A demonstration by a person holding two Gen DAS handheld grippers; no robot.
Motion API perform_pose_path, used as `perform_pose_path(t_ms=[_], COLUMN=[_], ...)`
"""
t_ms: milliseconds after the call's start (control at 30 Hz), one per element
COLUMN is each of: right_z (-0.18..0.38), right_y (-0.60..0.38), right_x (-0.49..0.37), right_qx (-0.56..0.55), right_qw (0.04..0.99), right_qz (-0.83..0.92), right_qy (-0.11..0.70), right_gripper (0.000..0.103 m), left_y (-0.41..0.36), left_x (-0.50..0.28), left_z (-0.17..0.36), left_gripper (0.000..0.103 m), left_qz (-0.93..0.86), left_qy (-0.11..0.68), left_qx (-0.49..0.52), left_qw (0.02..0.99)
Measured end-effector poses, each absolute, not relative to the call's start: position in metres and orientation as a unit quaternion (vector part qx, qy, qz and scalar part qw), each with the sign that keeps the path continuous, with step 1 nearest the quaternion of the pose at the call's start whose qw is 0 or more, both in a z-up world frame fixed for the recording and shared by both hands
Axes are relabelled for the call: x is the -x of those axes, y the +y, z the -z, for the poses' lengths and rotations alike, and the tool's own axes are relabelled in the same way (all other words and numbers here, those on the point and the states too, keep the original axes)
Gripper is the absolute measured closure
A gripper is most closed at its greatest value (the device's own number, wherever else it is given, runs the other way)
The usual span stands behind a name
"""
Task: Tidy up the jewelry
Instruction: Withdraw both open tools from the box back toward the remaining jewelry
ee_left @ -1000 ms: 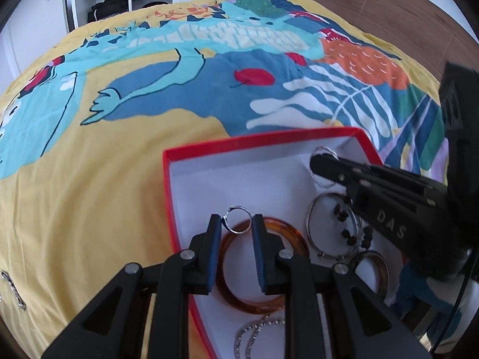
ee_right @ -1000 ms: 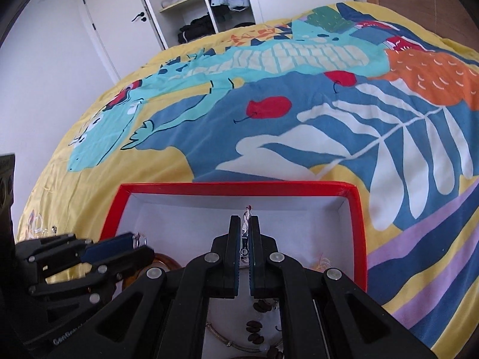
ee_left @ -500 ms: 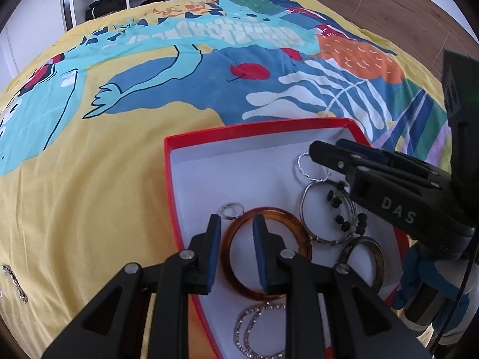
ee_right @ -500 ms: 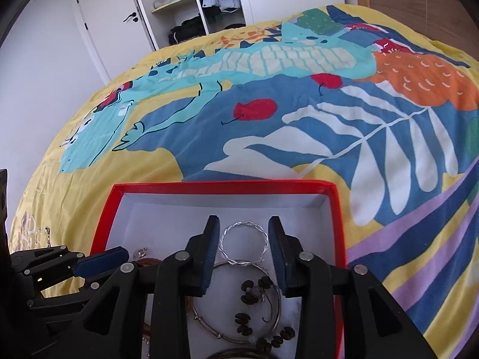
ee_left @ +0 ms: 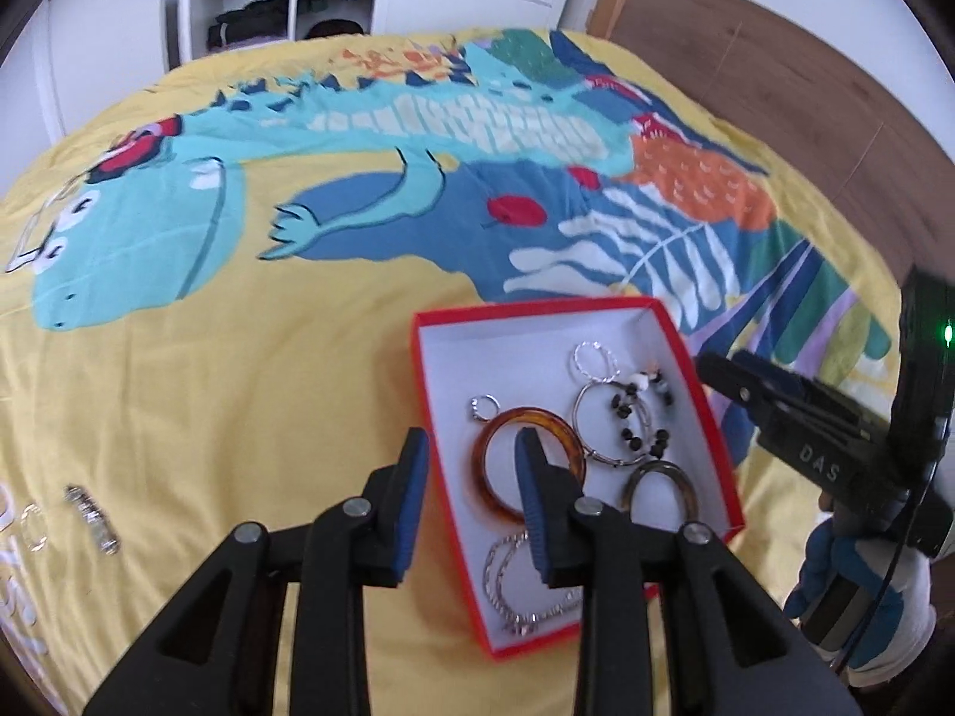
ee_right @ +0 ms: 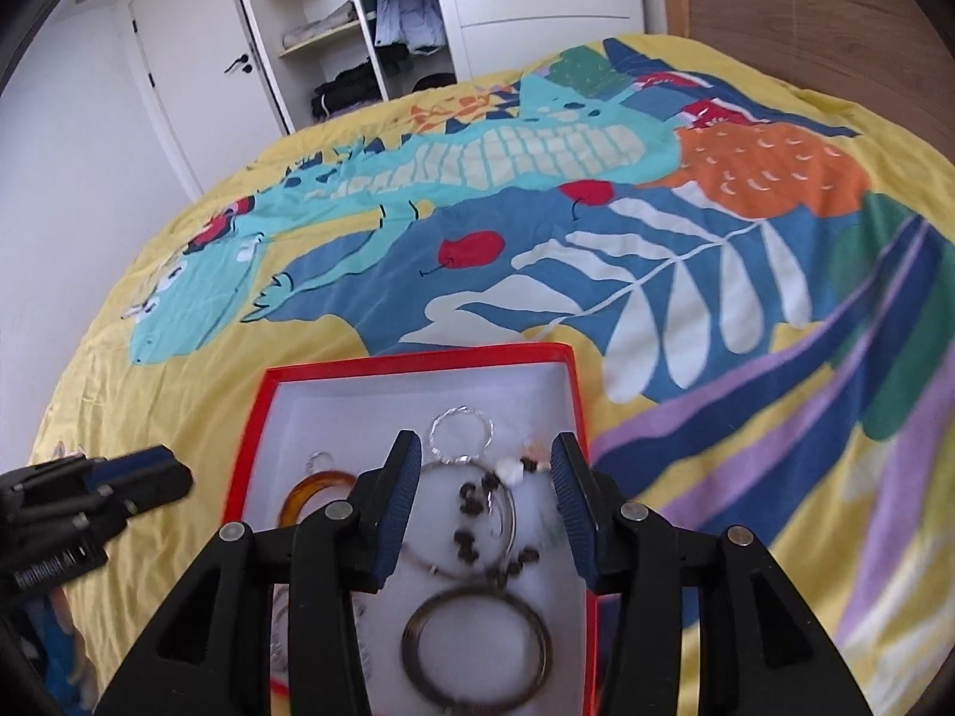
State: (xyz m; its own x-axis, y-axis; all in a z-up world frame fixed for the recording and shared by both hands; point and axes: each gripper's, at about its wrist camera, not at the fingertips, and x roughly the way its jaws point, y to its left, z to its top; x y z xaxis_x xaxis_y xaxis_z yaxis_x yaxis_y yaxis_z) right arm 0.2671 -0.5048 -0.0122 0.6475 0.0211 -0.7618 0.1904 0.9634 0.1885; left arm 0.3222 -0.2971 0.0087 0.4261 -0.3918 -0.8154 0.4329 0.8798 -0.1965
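A red box with a white inside [ee_left: 430, 417] [ee_right: 573, 394] lies on the bed. In it lie an amber bangle [ee_left: 561, 429], a small silver ring [ee_left: 482, 404], a twisted silver ring [ee_left: 594, 361] [ee_right: 462, 432], a wire bangle with dark beads [ee_left: 618, 417] [ee_right: 471, 513], a dark bangle [ee_left: 656, 480] [ee_right: 471, 644] and a silver chain [ee_left: 513, 590]. My left gripper [ee_left: 471, 495] is open and empty above the box's left wall. My right gripper [ee_right: 483, 501] is open and empty above the box.
A silver bracelet [ee_left: 89, 518] and a clear ring [ee_left: 33, 528] lie on the yellow bedspread [ee_left: 209, 388] to the left of the box. A wardrobe with open shelves [ee_right: 358, 30] stands beyond the bed. A wooden headboard [ee_left: 776, 89] is at the right.
Both grippers opened, let go of their rings into the box, and drew back and up. The small ring lies by the amber bangle, the twisted ring at the box's far side.
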Motion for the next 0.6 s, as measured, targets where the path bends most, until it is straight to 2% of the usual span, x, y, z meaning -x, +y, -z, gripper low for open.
perform_pose_path(t_ms=[300, 600], right_z=[-0.046, -0.081], right_y=[-0.477, -0.435], right_x=[-0.212, -0.154], right_qx=[-0.126, -0.114], right_qw=[0.914, 0.922], right_qz=[0.034, 0.015], right_qy=[0.385, 0.370], right_gripper=[0.054, 0.053], left_y=[-0.240, -0.191], left_x=[-0.272, -0.205], left_z=[-0.073, -0.091], left_gripper=[0.071, 0.071], left_qz=[0.213, 0.168], left_qy=[0.441, 0.426], left_qx=[0.008, -0.008], left_qw=[0.872, 0.889])
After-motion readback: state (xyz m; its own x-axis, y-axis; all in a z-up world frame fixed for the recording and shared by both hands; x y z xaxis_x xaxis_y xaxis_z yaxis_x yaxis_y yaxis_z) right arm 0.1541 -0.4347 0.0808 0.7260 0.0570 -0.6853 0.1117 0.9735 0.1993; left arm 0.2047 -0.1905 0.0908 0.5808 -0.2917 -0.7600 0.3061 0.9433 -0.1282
